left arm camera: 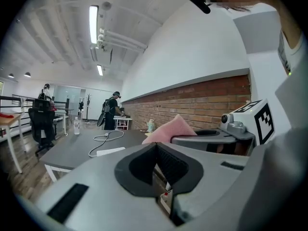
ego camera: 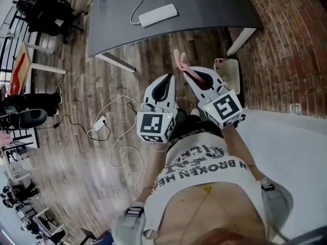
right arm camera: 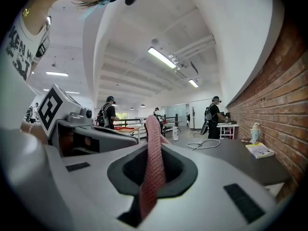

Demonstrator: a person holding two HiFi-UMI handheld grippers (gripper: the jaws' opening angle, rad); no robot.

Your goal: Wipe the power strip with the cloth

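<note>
Pink cloth [right arm camera: 153, 167] sits pinched in right gripper [ego camera: 198, 73]; left gripper [ego camera: 167, 80] is closed, empty. Approach step, probably: next, carry cloth forward to strip [ego camera: 158, 15].

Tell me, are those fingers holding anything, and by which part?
The right gripper's fingers pinch the pink cloth mid-length, one end poking out ahead. The left gripper is shut on nothing.

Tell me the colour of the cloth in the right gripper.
The cloth is pink, clearest in the right gripper view.
</note>
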